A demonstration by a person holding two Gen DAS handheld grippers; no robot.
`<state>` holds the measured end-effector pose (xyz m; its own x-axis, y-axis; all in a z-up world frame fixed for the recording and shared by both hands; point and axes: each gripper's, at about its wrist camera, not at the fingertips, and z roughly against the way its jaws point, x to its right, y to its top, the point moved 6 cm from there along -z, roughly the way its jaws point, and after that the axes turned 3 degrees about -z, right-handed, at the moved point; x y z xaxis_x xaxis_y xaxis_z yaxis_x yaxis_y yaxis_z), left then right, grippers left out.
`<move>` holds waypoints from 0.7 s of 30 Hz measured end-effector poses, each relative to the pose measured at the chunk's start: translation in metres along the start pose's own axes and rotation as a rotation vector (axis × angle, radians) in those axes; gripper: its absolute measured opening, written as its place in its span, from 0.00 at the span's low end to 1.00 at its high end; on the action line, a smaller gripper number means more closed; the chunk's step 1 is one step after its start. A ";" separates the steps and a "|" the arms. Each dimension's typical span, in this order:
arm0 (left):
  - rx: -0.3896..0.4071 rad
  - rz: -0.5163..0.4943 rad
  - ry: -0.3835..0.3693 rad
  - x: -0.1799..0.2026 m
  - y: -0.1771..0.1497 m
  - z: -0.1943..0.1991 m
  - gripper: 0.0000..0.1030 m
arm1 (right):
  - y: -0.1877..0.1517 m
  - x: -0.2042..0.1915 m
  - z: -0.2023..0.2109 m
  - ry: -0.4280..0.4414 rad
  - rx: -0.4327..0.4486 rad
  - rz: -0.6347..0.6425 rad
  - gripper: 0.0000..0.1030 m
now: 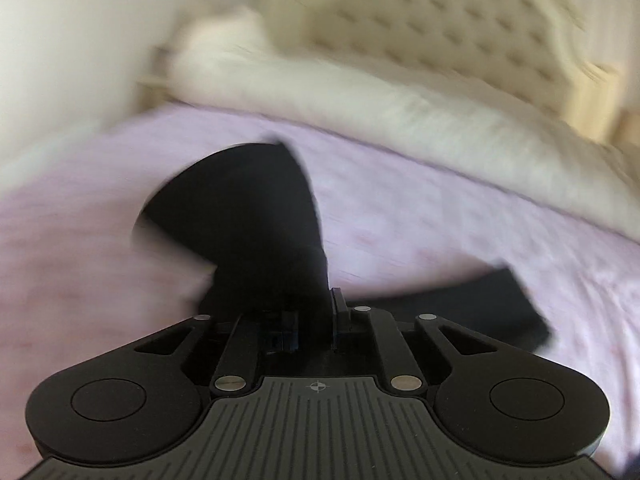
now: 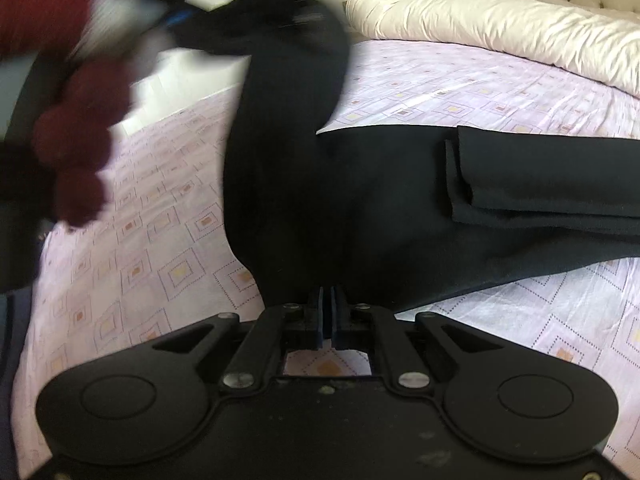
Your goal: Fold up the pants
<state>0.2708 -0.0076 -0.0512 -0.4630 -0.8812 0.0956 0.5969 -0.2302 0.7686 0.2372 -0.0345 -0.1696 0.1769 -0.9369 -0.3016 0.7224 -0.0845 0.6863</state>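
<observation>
Home bedroom. Cream button-tufted upholstered headboard point(image 1: 448, 24) at the head of a bed; pale pink bedsheet printed with small square motifs point(image 2: 168, 240) covering the mattress. White rumpled duvet point(image 2: 500, 28) bunched along the sheet's far edge, below the headboard.

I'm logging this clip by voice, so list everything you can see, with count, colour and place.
pants: one pair, black, partly lying on the bed, one end lifted, both grippers pinching the cloth
bed sheet: one, pale pink with square pattern, under the pants
duvet: one, cream white, bunched along the far side of the bed
headboard: one, beige, tufted, behind the duvet
left hand-held gripper: one, black, shut on the pants
right hand-held gripper: one, black, shut on the pants
left hand: one, dark red glove, blurred, upper left of right wrist view
</observation>
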 end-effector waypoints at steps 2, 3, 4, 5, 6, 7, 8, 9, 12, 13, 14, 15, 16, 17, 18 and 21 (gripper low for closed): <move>-0.073 0.003 -0.126 0.017 -0.001 -0.021 0.16 | -0.001 0.002 0.000 0.010 0.005 -0.007 0.01; -0.102 0.007 -0.160 0.020 -0.002 -0.030 0.20 | -0.001 0.003 0.001 0.012 0.007 -0.008 0.01; -0.136 0.001 -0.195 0.027 -0.004 -0.036 0.25 | -0.002 0.004 0.001 0.014 0.008 -0.010 0.00; -0.135 -0.006 -0.206 0.031 -0.004 -0.038 0.26 | -0.001 0.005 0.001 0.016 0.007 -0.014 0.00; -0.118 -0.014 -0.196 0.029 -0.004 -0.036 0.26 | -0.001 0.006 0.001 0.021 0.004 -0.019 0.00; -0.102 -0.018 -0.188 0.029 -0.001 -0.033 0.26 | 0.000 0.007 0.001 0.027 -0.002 -0.023 0.00; -0.091 -0.006 -0.178 0.023 0.004 -0.033 0.27 | 0.000 0.007 0.001 0.032 -0.007 -0.022 0.00; -0.075 0.011 -0.162 0.017 0.007 -0.028 0.27 | 0.001 0.007 0.002 0.037 -0.014 -0.015 0.00; -0.028 0.025 -0.068 -0.007 0.008 -0.007 0.34 | 0.004 0.010 0.012 0.066 -0.055 -0.016 0.03; -0.022 0.020 -0.032 -0.011 0.009 -0.006 0.36 | 0.005 0.013 0.018 0.082 -0.065 -0.028 0.06; -0.020 0.013 0.003 -0.019 0.006 -0.001 0.38 | 0.008 0.018 0.028 0.096 -0.065 -0.046 0.08; -0.023 0.013 0.030 -0.028 0.003 0.004 0.38 | 0.011 0.025 0.038 0.100 -0.053 -0.063 0.09; -0.034 0.019 0.054 -0.035 -0.003 0.009 0.39 | 0.015 0.032 0.048 0.100 -0.038 -0.078 0.10; -0.043 0.031 0.069 -0.041 -0.010 0.013 0.41 | 0.019 0.041 0.058 0.093 -0.021 -0.093 0.14; -0.054 0.045 0.073 -0.046 -0.018 0.018 0.47 | 0.023 0.050 0.065 0.080 -0.005 -0.104 0.16; -0.067 0.074 0.071 -0.044 -0.040 0.025 0.68 | 0.039 0.076 0.081 0.028 0.047 -0.137 0.29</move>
<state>0.2510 0.0506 -0.0705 -0.3699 -0.9232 0.1040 0.6711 -0.1881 0.7171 0.2247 -0.1367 -0.1125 0.0979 -0.9055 -0.4128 0.7091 -0.2276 0.6674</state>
